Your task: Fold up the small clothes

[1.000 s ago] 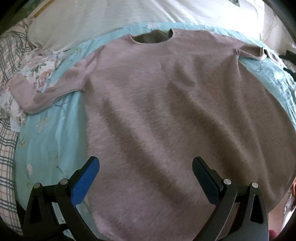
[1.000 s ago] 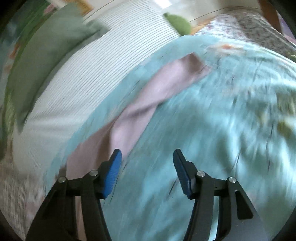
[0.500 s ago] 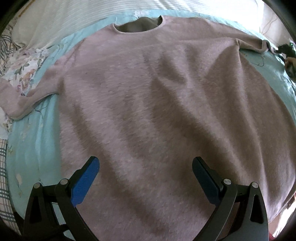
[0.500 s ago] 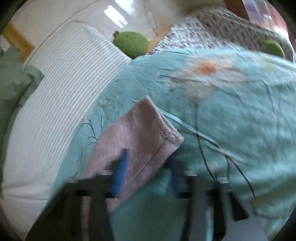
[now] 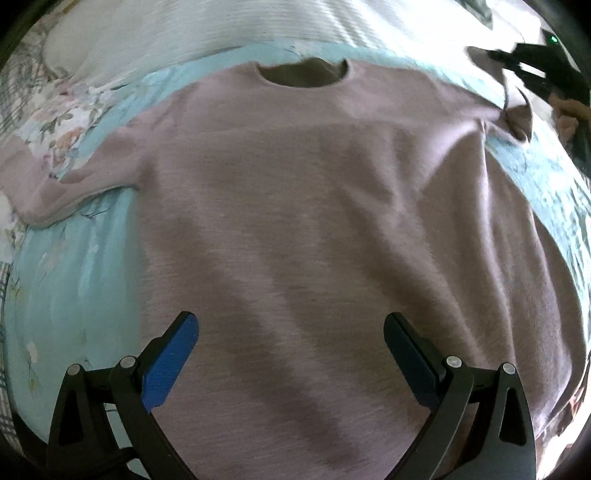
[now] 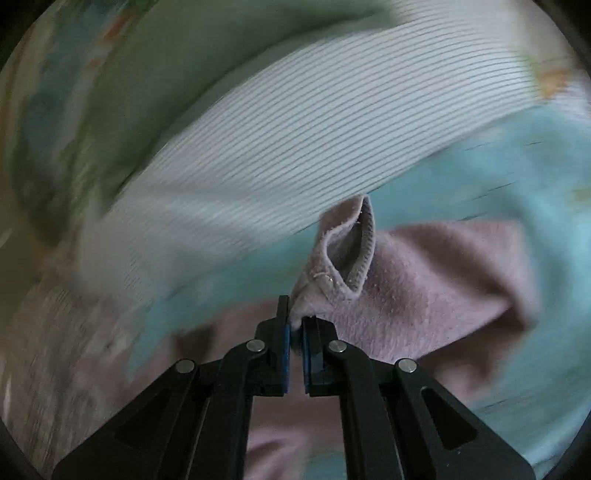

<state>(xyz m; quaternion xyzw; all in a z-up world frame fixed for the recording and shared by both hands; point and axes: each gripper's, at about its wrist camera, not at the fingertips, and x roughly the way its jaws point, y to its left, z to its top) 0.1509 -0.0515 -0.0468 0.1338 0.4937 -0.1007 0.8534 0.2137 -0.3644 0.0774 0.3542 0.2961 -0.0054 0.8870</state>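
A mauve fuzzy sweater (image 5: 314, 221) lies spread flat on a turquoise bedspread (image 5: 74, 277), neck hole (image 5: 303, 74) at the far side. My left gripper (image 5: 290, 354) is open and empty, hovering over the sweater's lower body. The left sleeve (image 5: 55, 184) lies out flat at the left. My right gripper (image 6: 294, 332) is shut on the cuff of the right sleeve (image 6: 347, 258) and holds it lifted off the bedspread (image 6: 498, 177); it also shows at the top right of the left wrist view (image 5: 517, 70).
A white striped pillow (image 5: 221, 33) lies beyond the collar, also in the right wrist view (image 6: 314, 129). A green cushion (image 6: 166, 74) sits behind it. Floral fabric (image 5: 62, 125) and plaid cloth lie at the bed's left side.
My right gripper closed on the right sleeve's cuff and raised it from the bed. My left gripper stayed open and drifted slightly over the sweater's body.
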